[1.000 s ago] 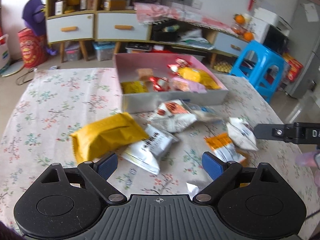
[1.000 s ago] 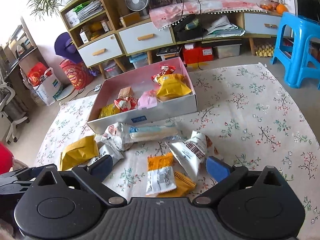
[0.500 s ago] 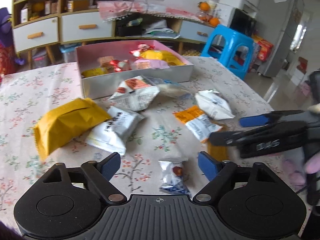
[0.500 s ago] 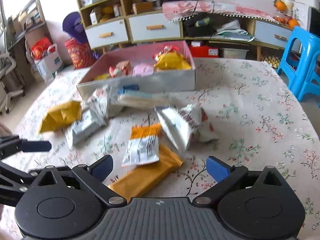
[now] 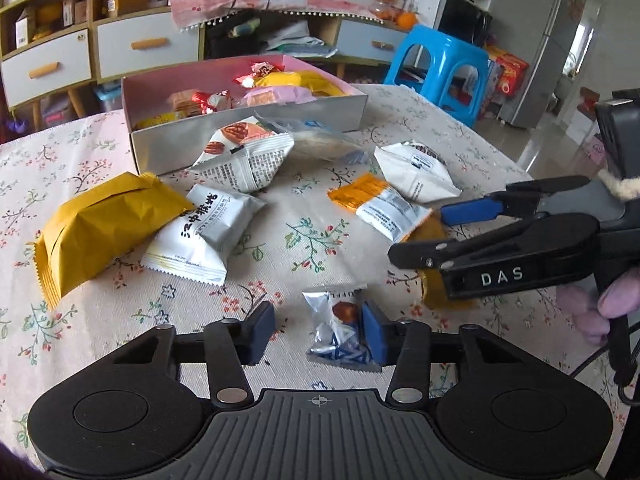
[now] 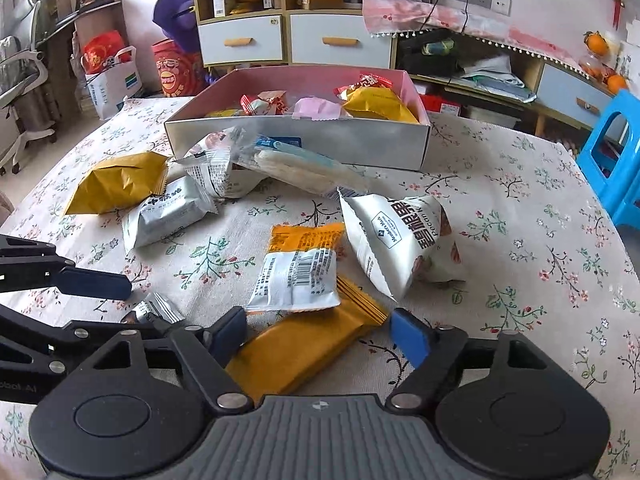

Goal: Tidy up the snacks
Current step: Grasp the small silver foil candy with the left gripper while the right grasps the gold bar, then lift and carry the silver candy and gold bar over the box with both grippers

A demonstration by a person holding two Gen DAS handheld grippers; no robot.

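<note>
A pink-lined box [image 5: 256, 142] holds several snacks; it also shows in the right wrist view [image 6: 304, 140]. Loose packets lie on the floral tablecloth in front of it. My left gripper [image 5: 318, 334] is open, low over a small silver packet [image 5: 340, 330] that lies between its fingers, against the right one. My right gripper [image 6: 320, 332] is open around a flat orange-yellow packet [image 6: 304, 346], under an orange-and-white packet [image 6: 298, 270]. The right gripper [image 5: 456, 236] shows at the right of the left wrist view. The left gripper [image 6: 100, 300] shows at the left of the right wrist view.
A big yellow bag [image 5: 104, 228], silver-white packets [image 5: 204, 236], a white nut bag [image 6: 400, 240] and a long clear wafer pack [image 6: 304, 168] lie on the table. A blue stool [image 5: 440, 68] and cabinets [image 6: 288, 38] stand beyond the table's far edge.
Both grippers have dropped toward the table. The left has narrowed around the small silver packet. The right has moved forward so the flat orange-yellow packet sits between its fingers.
</note>
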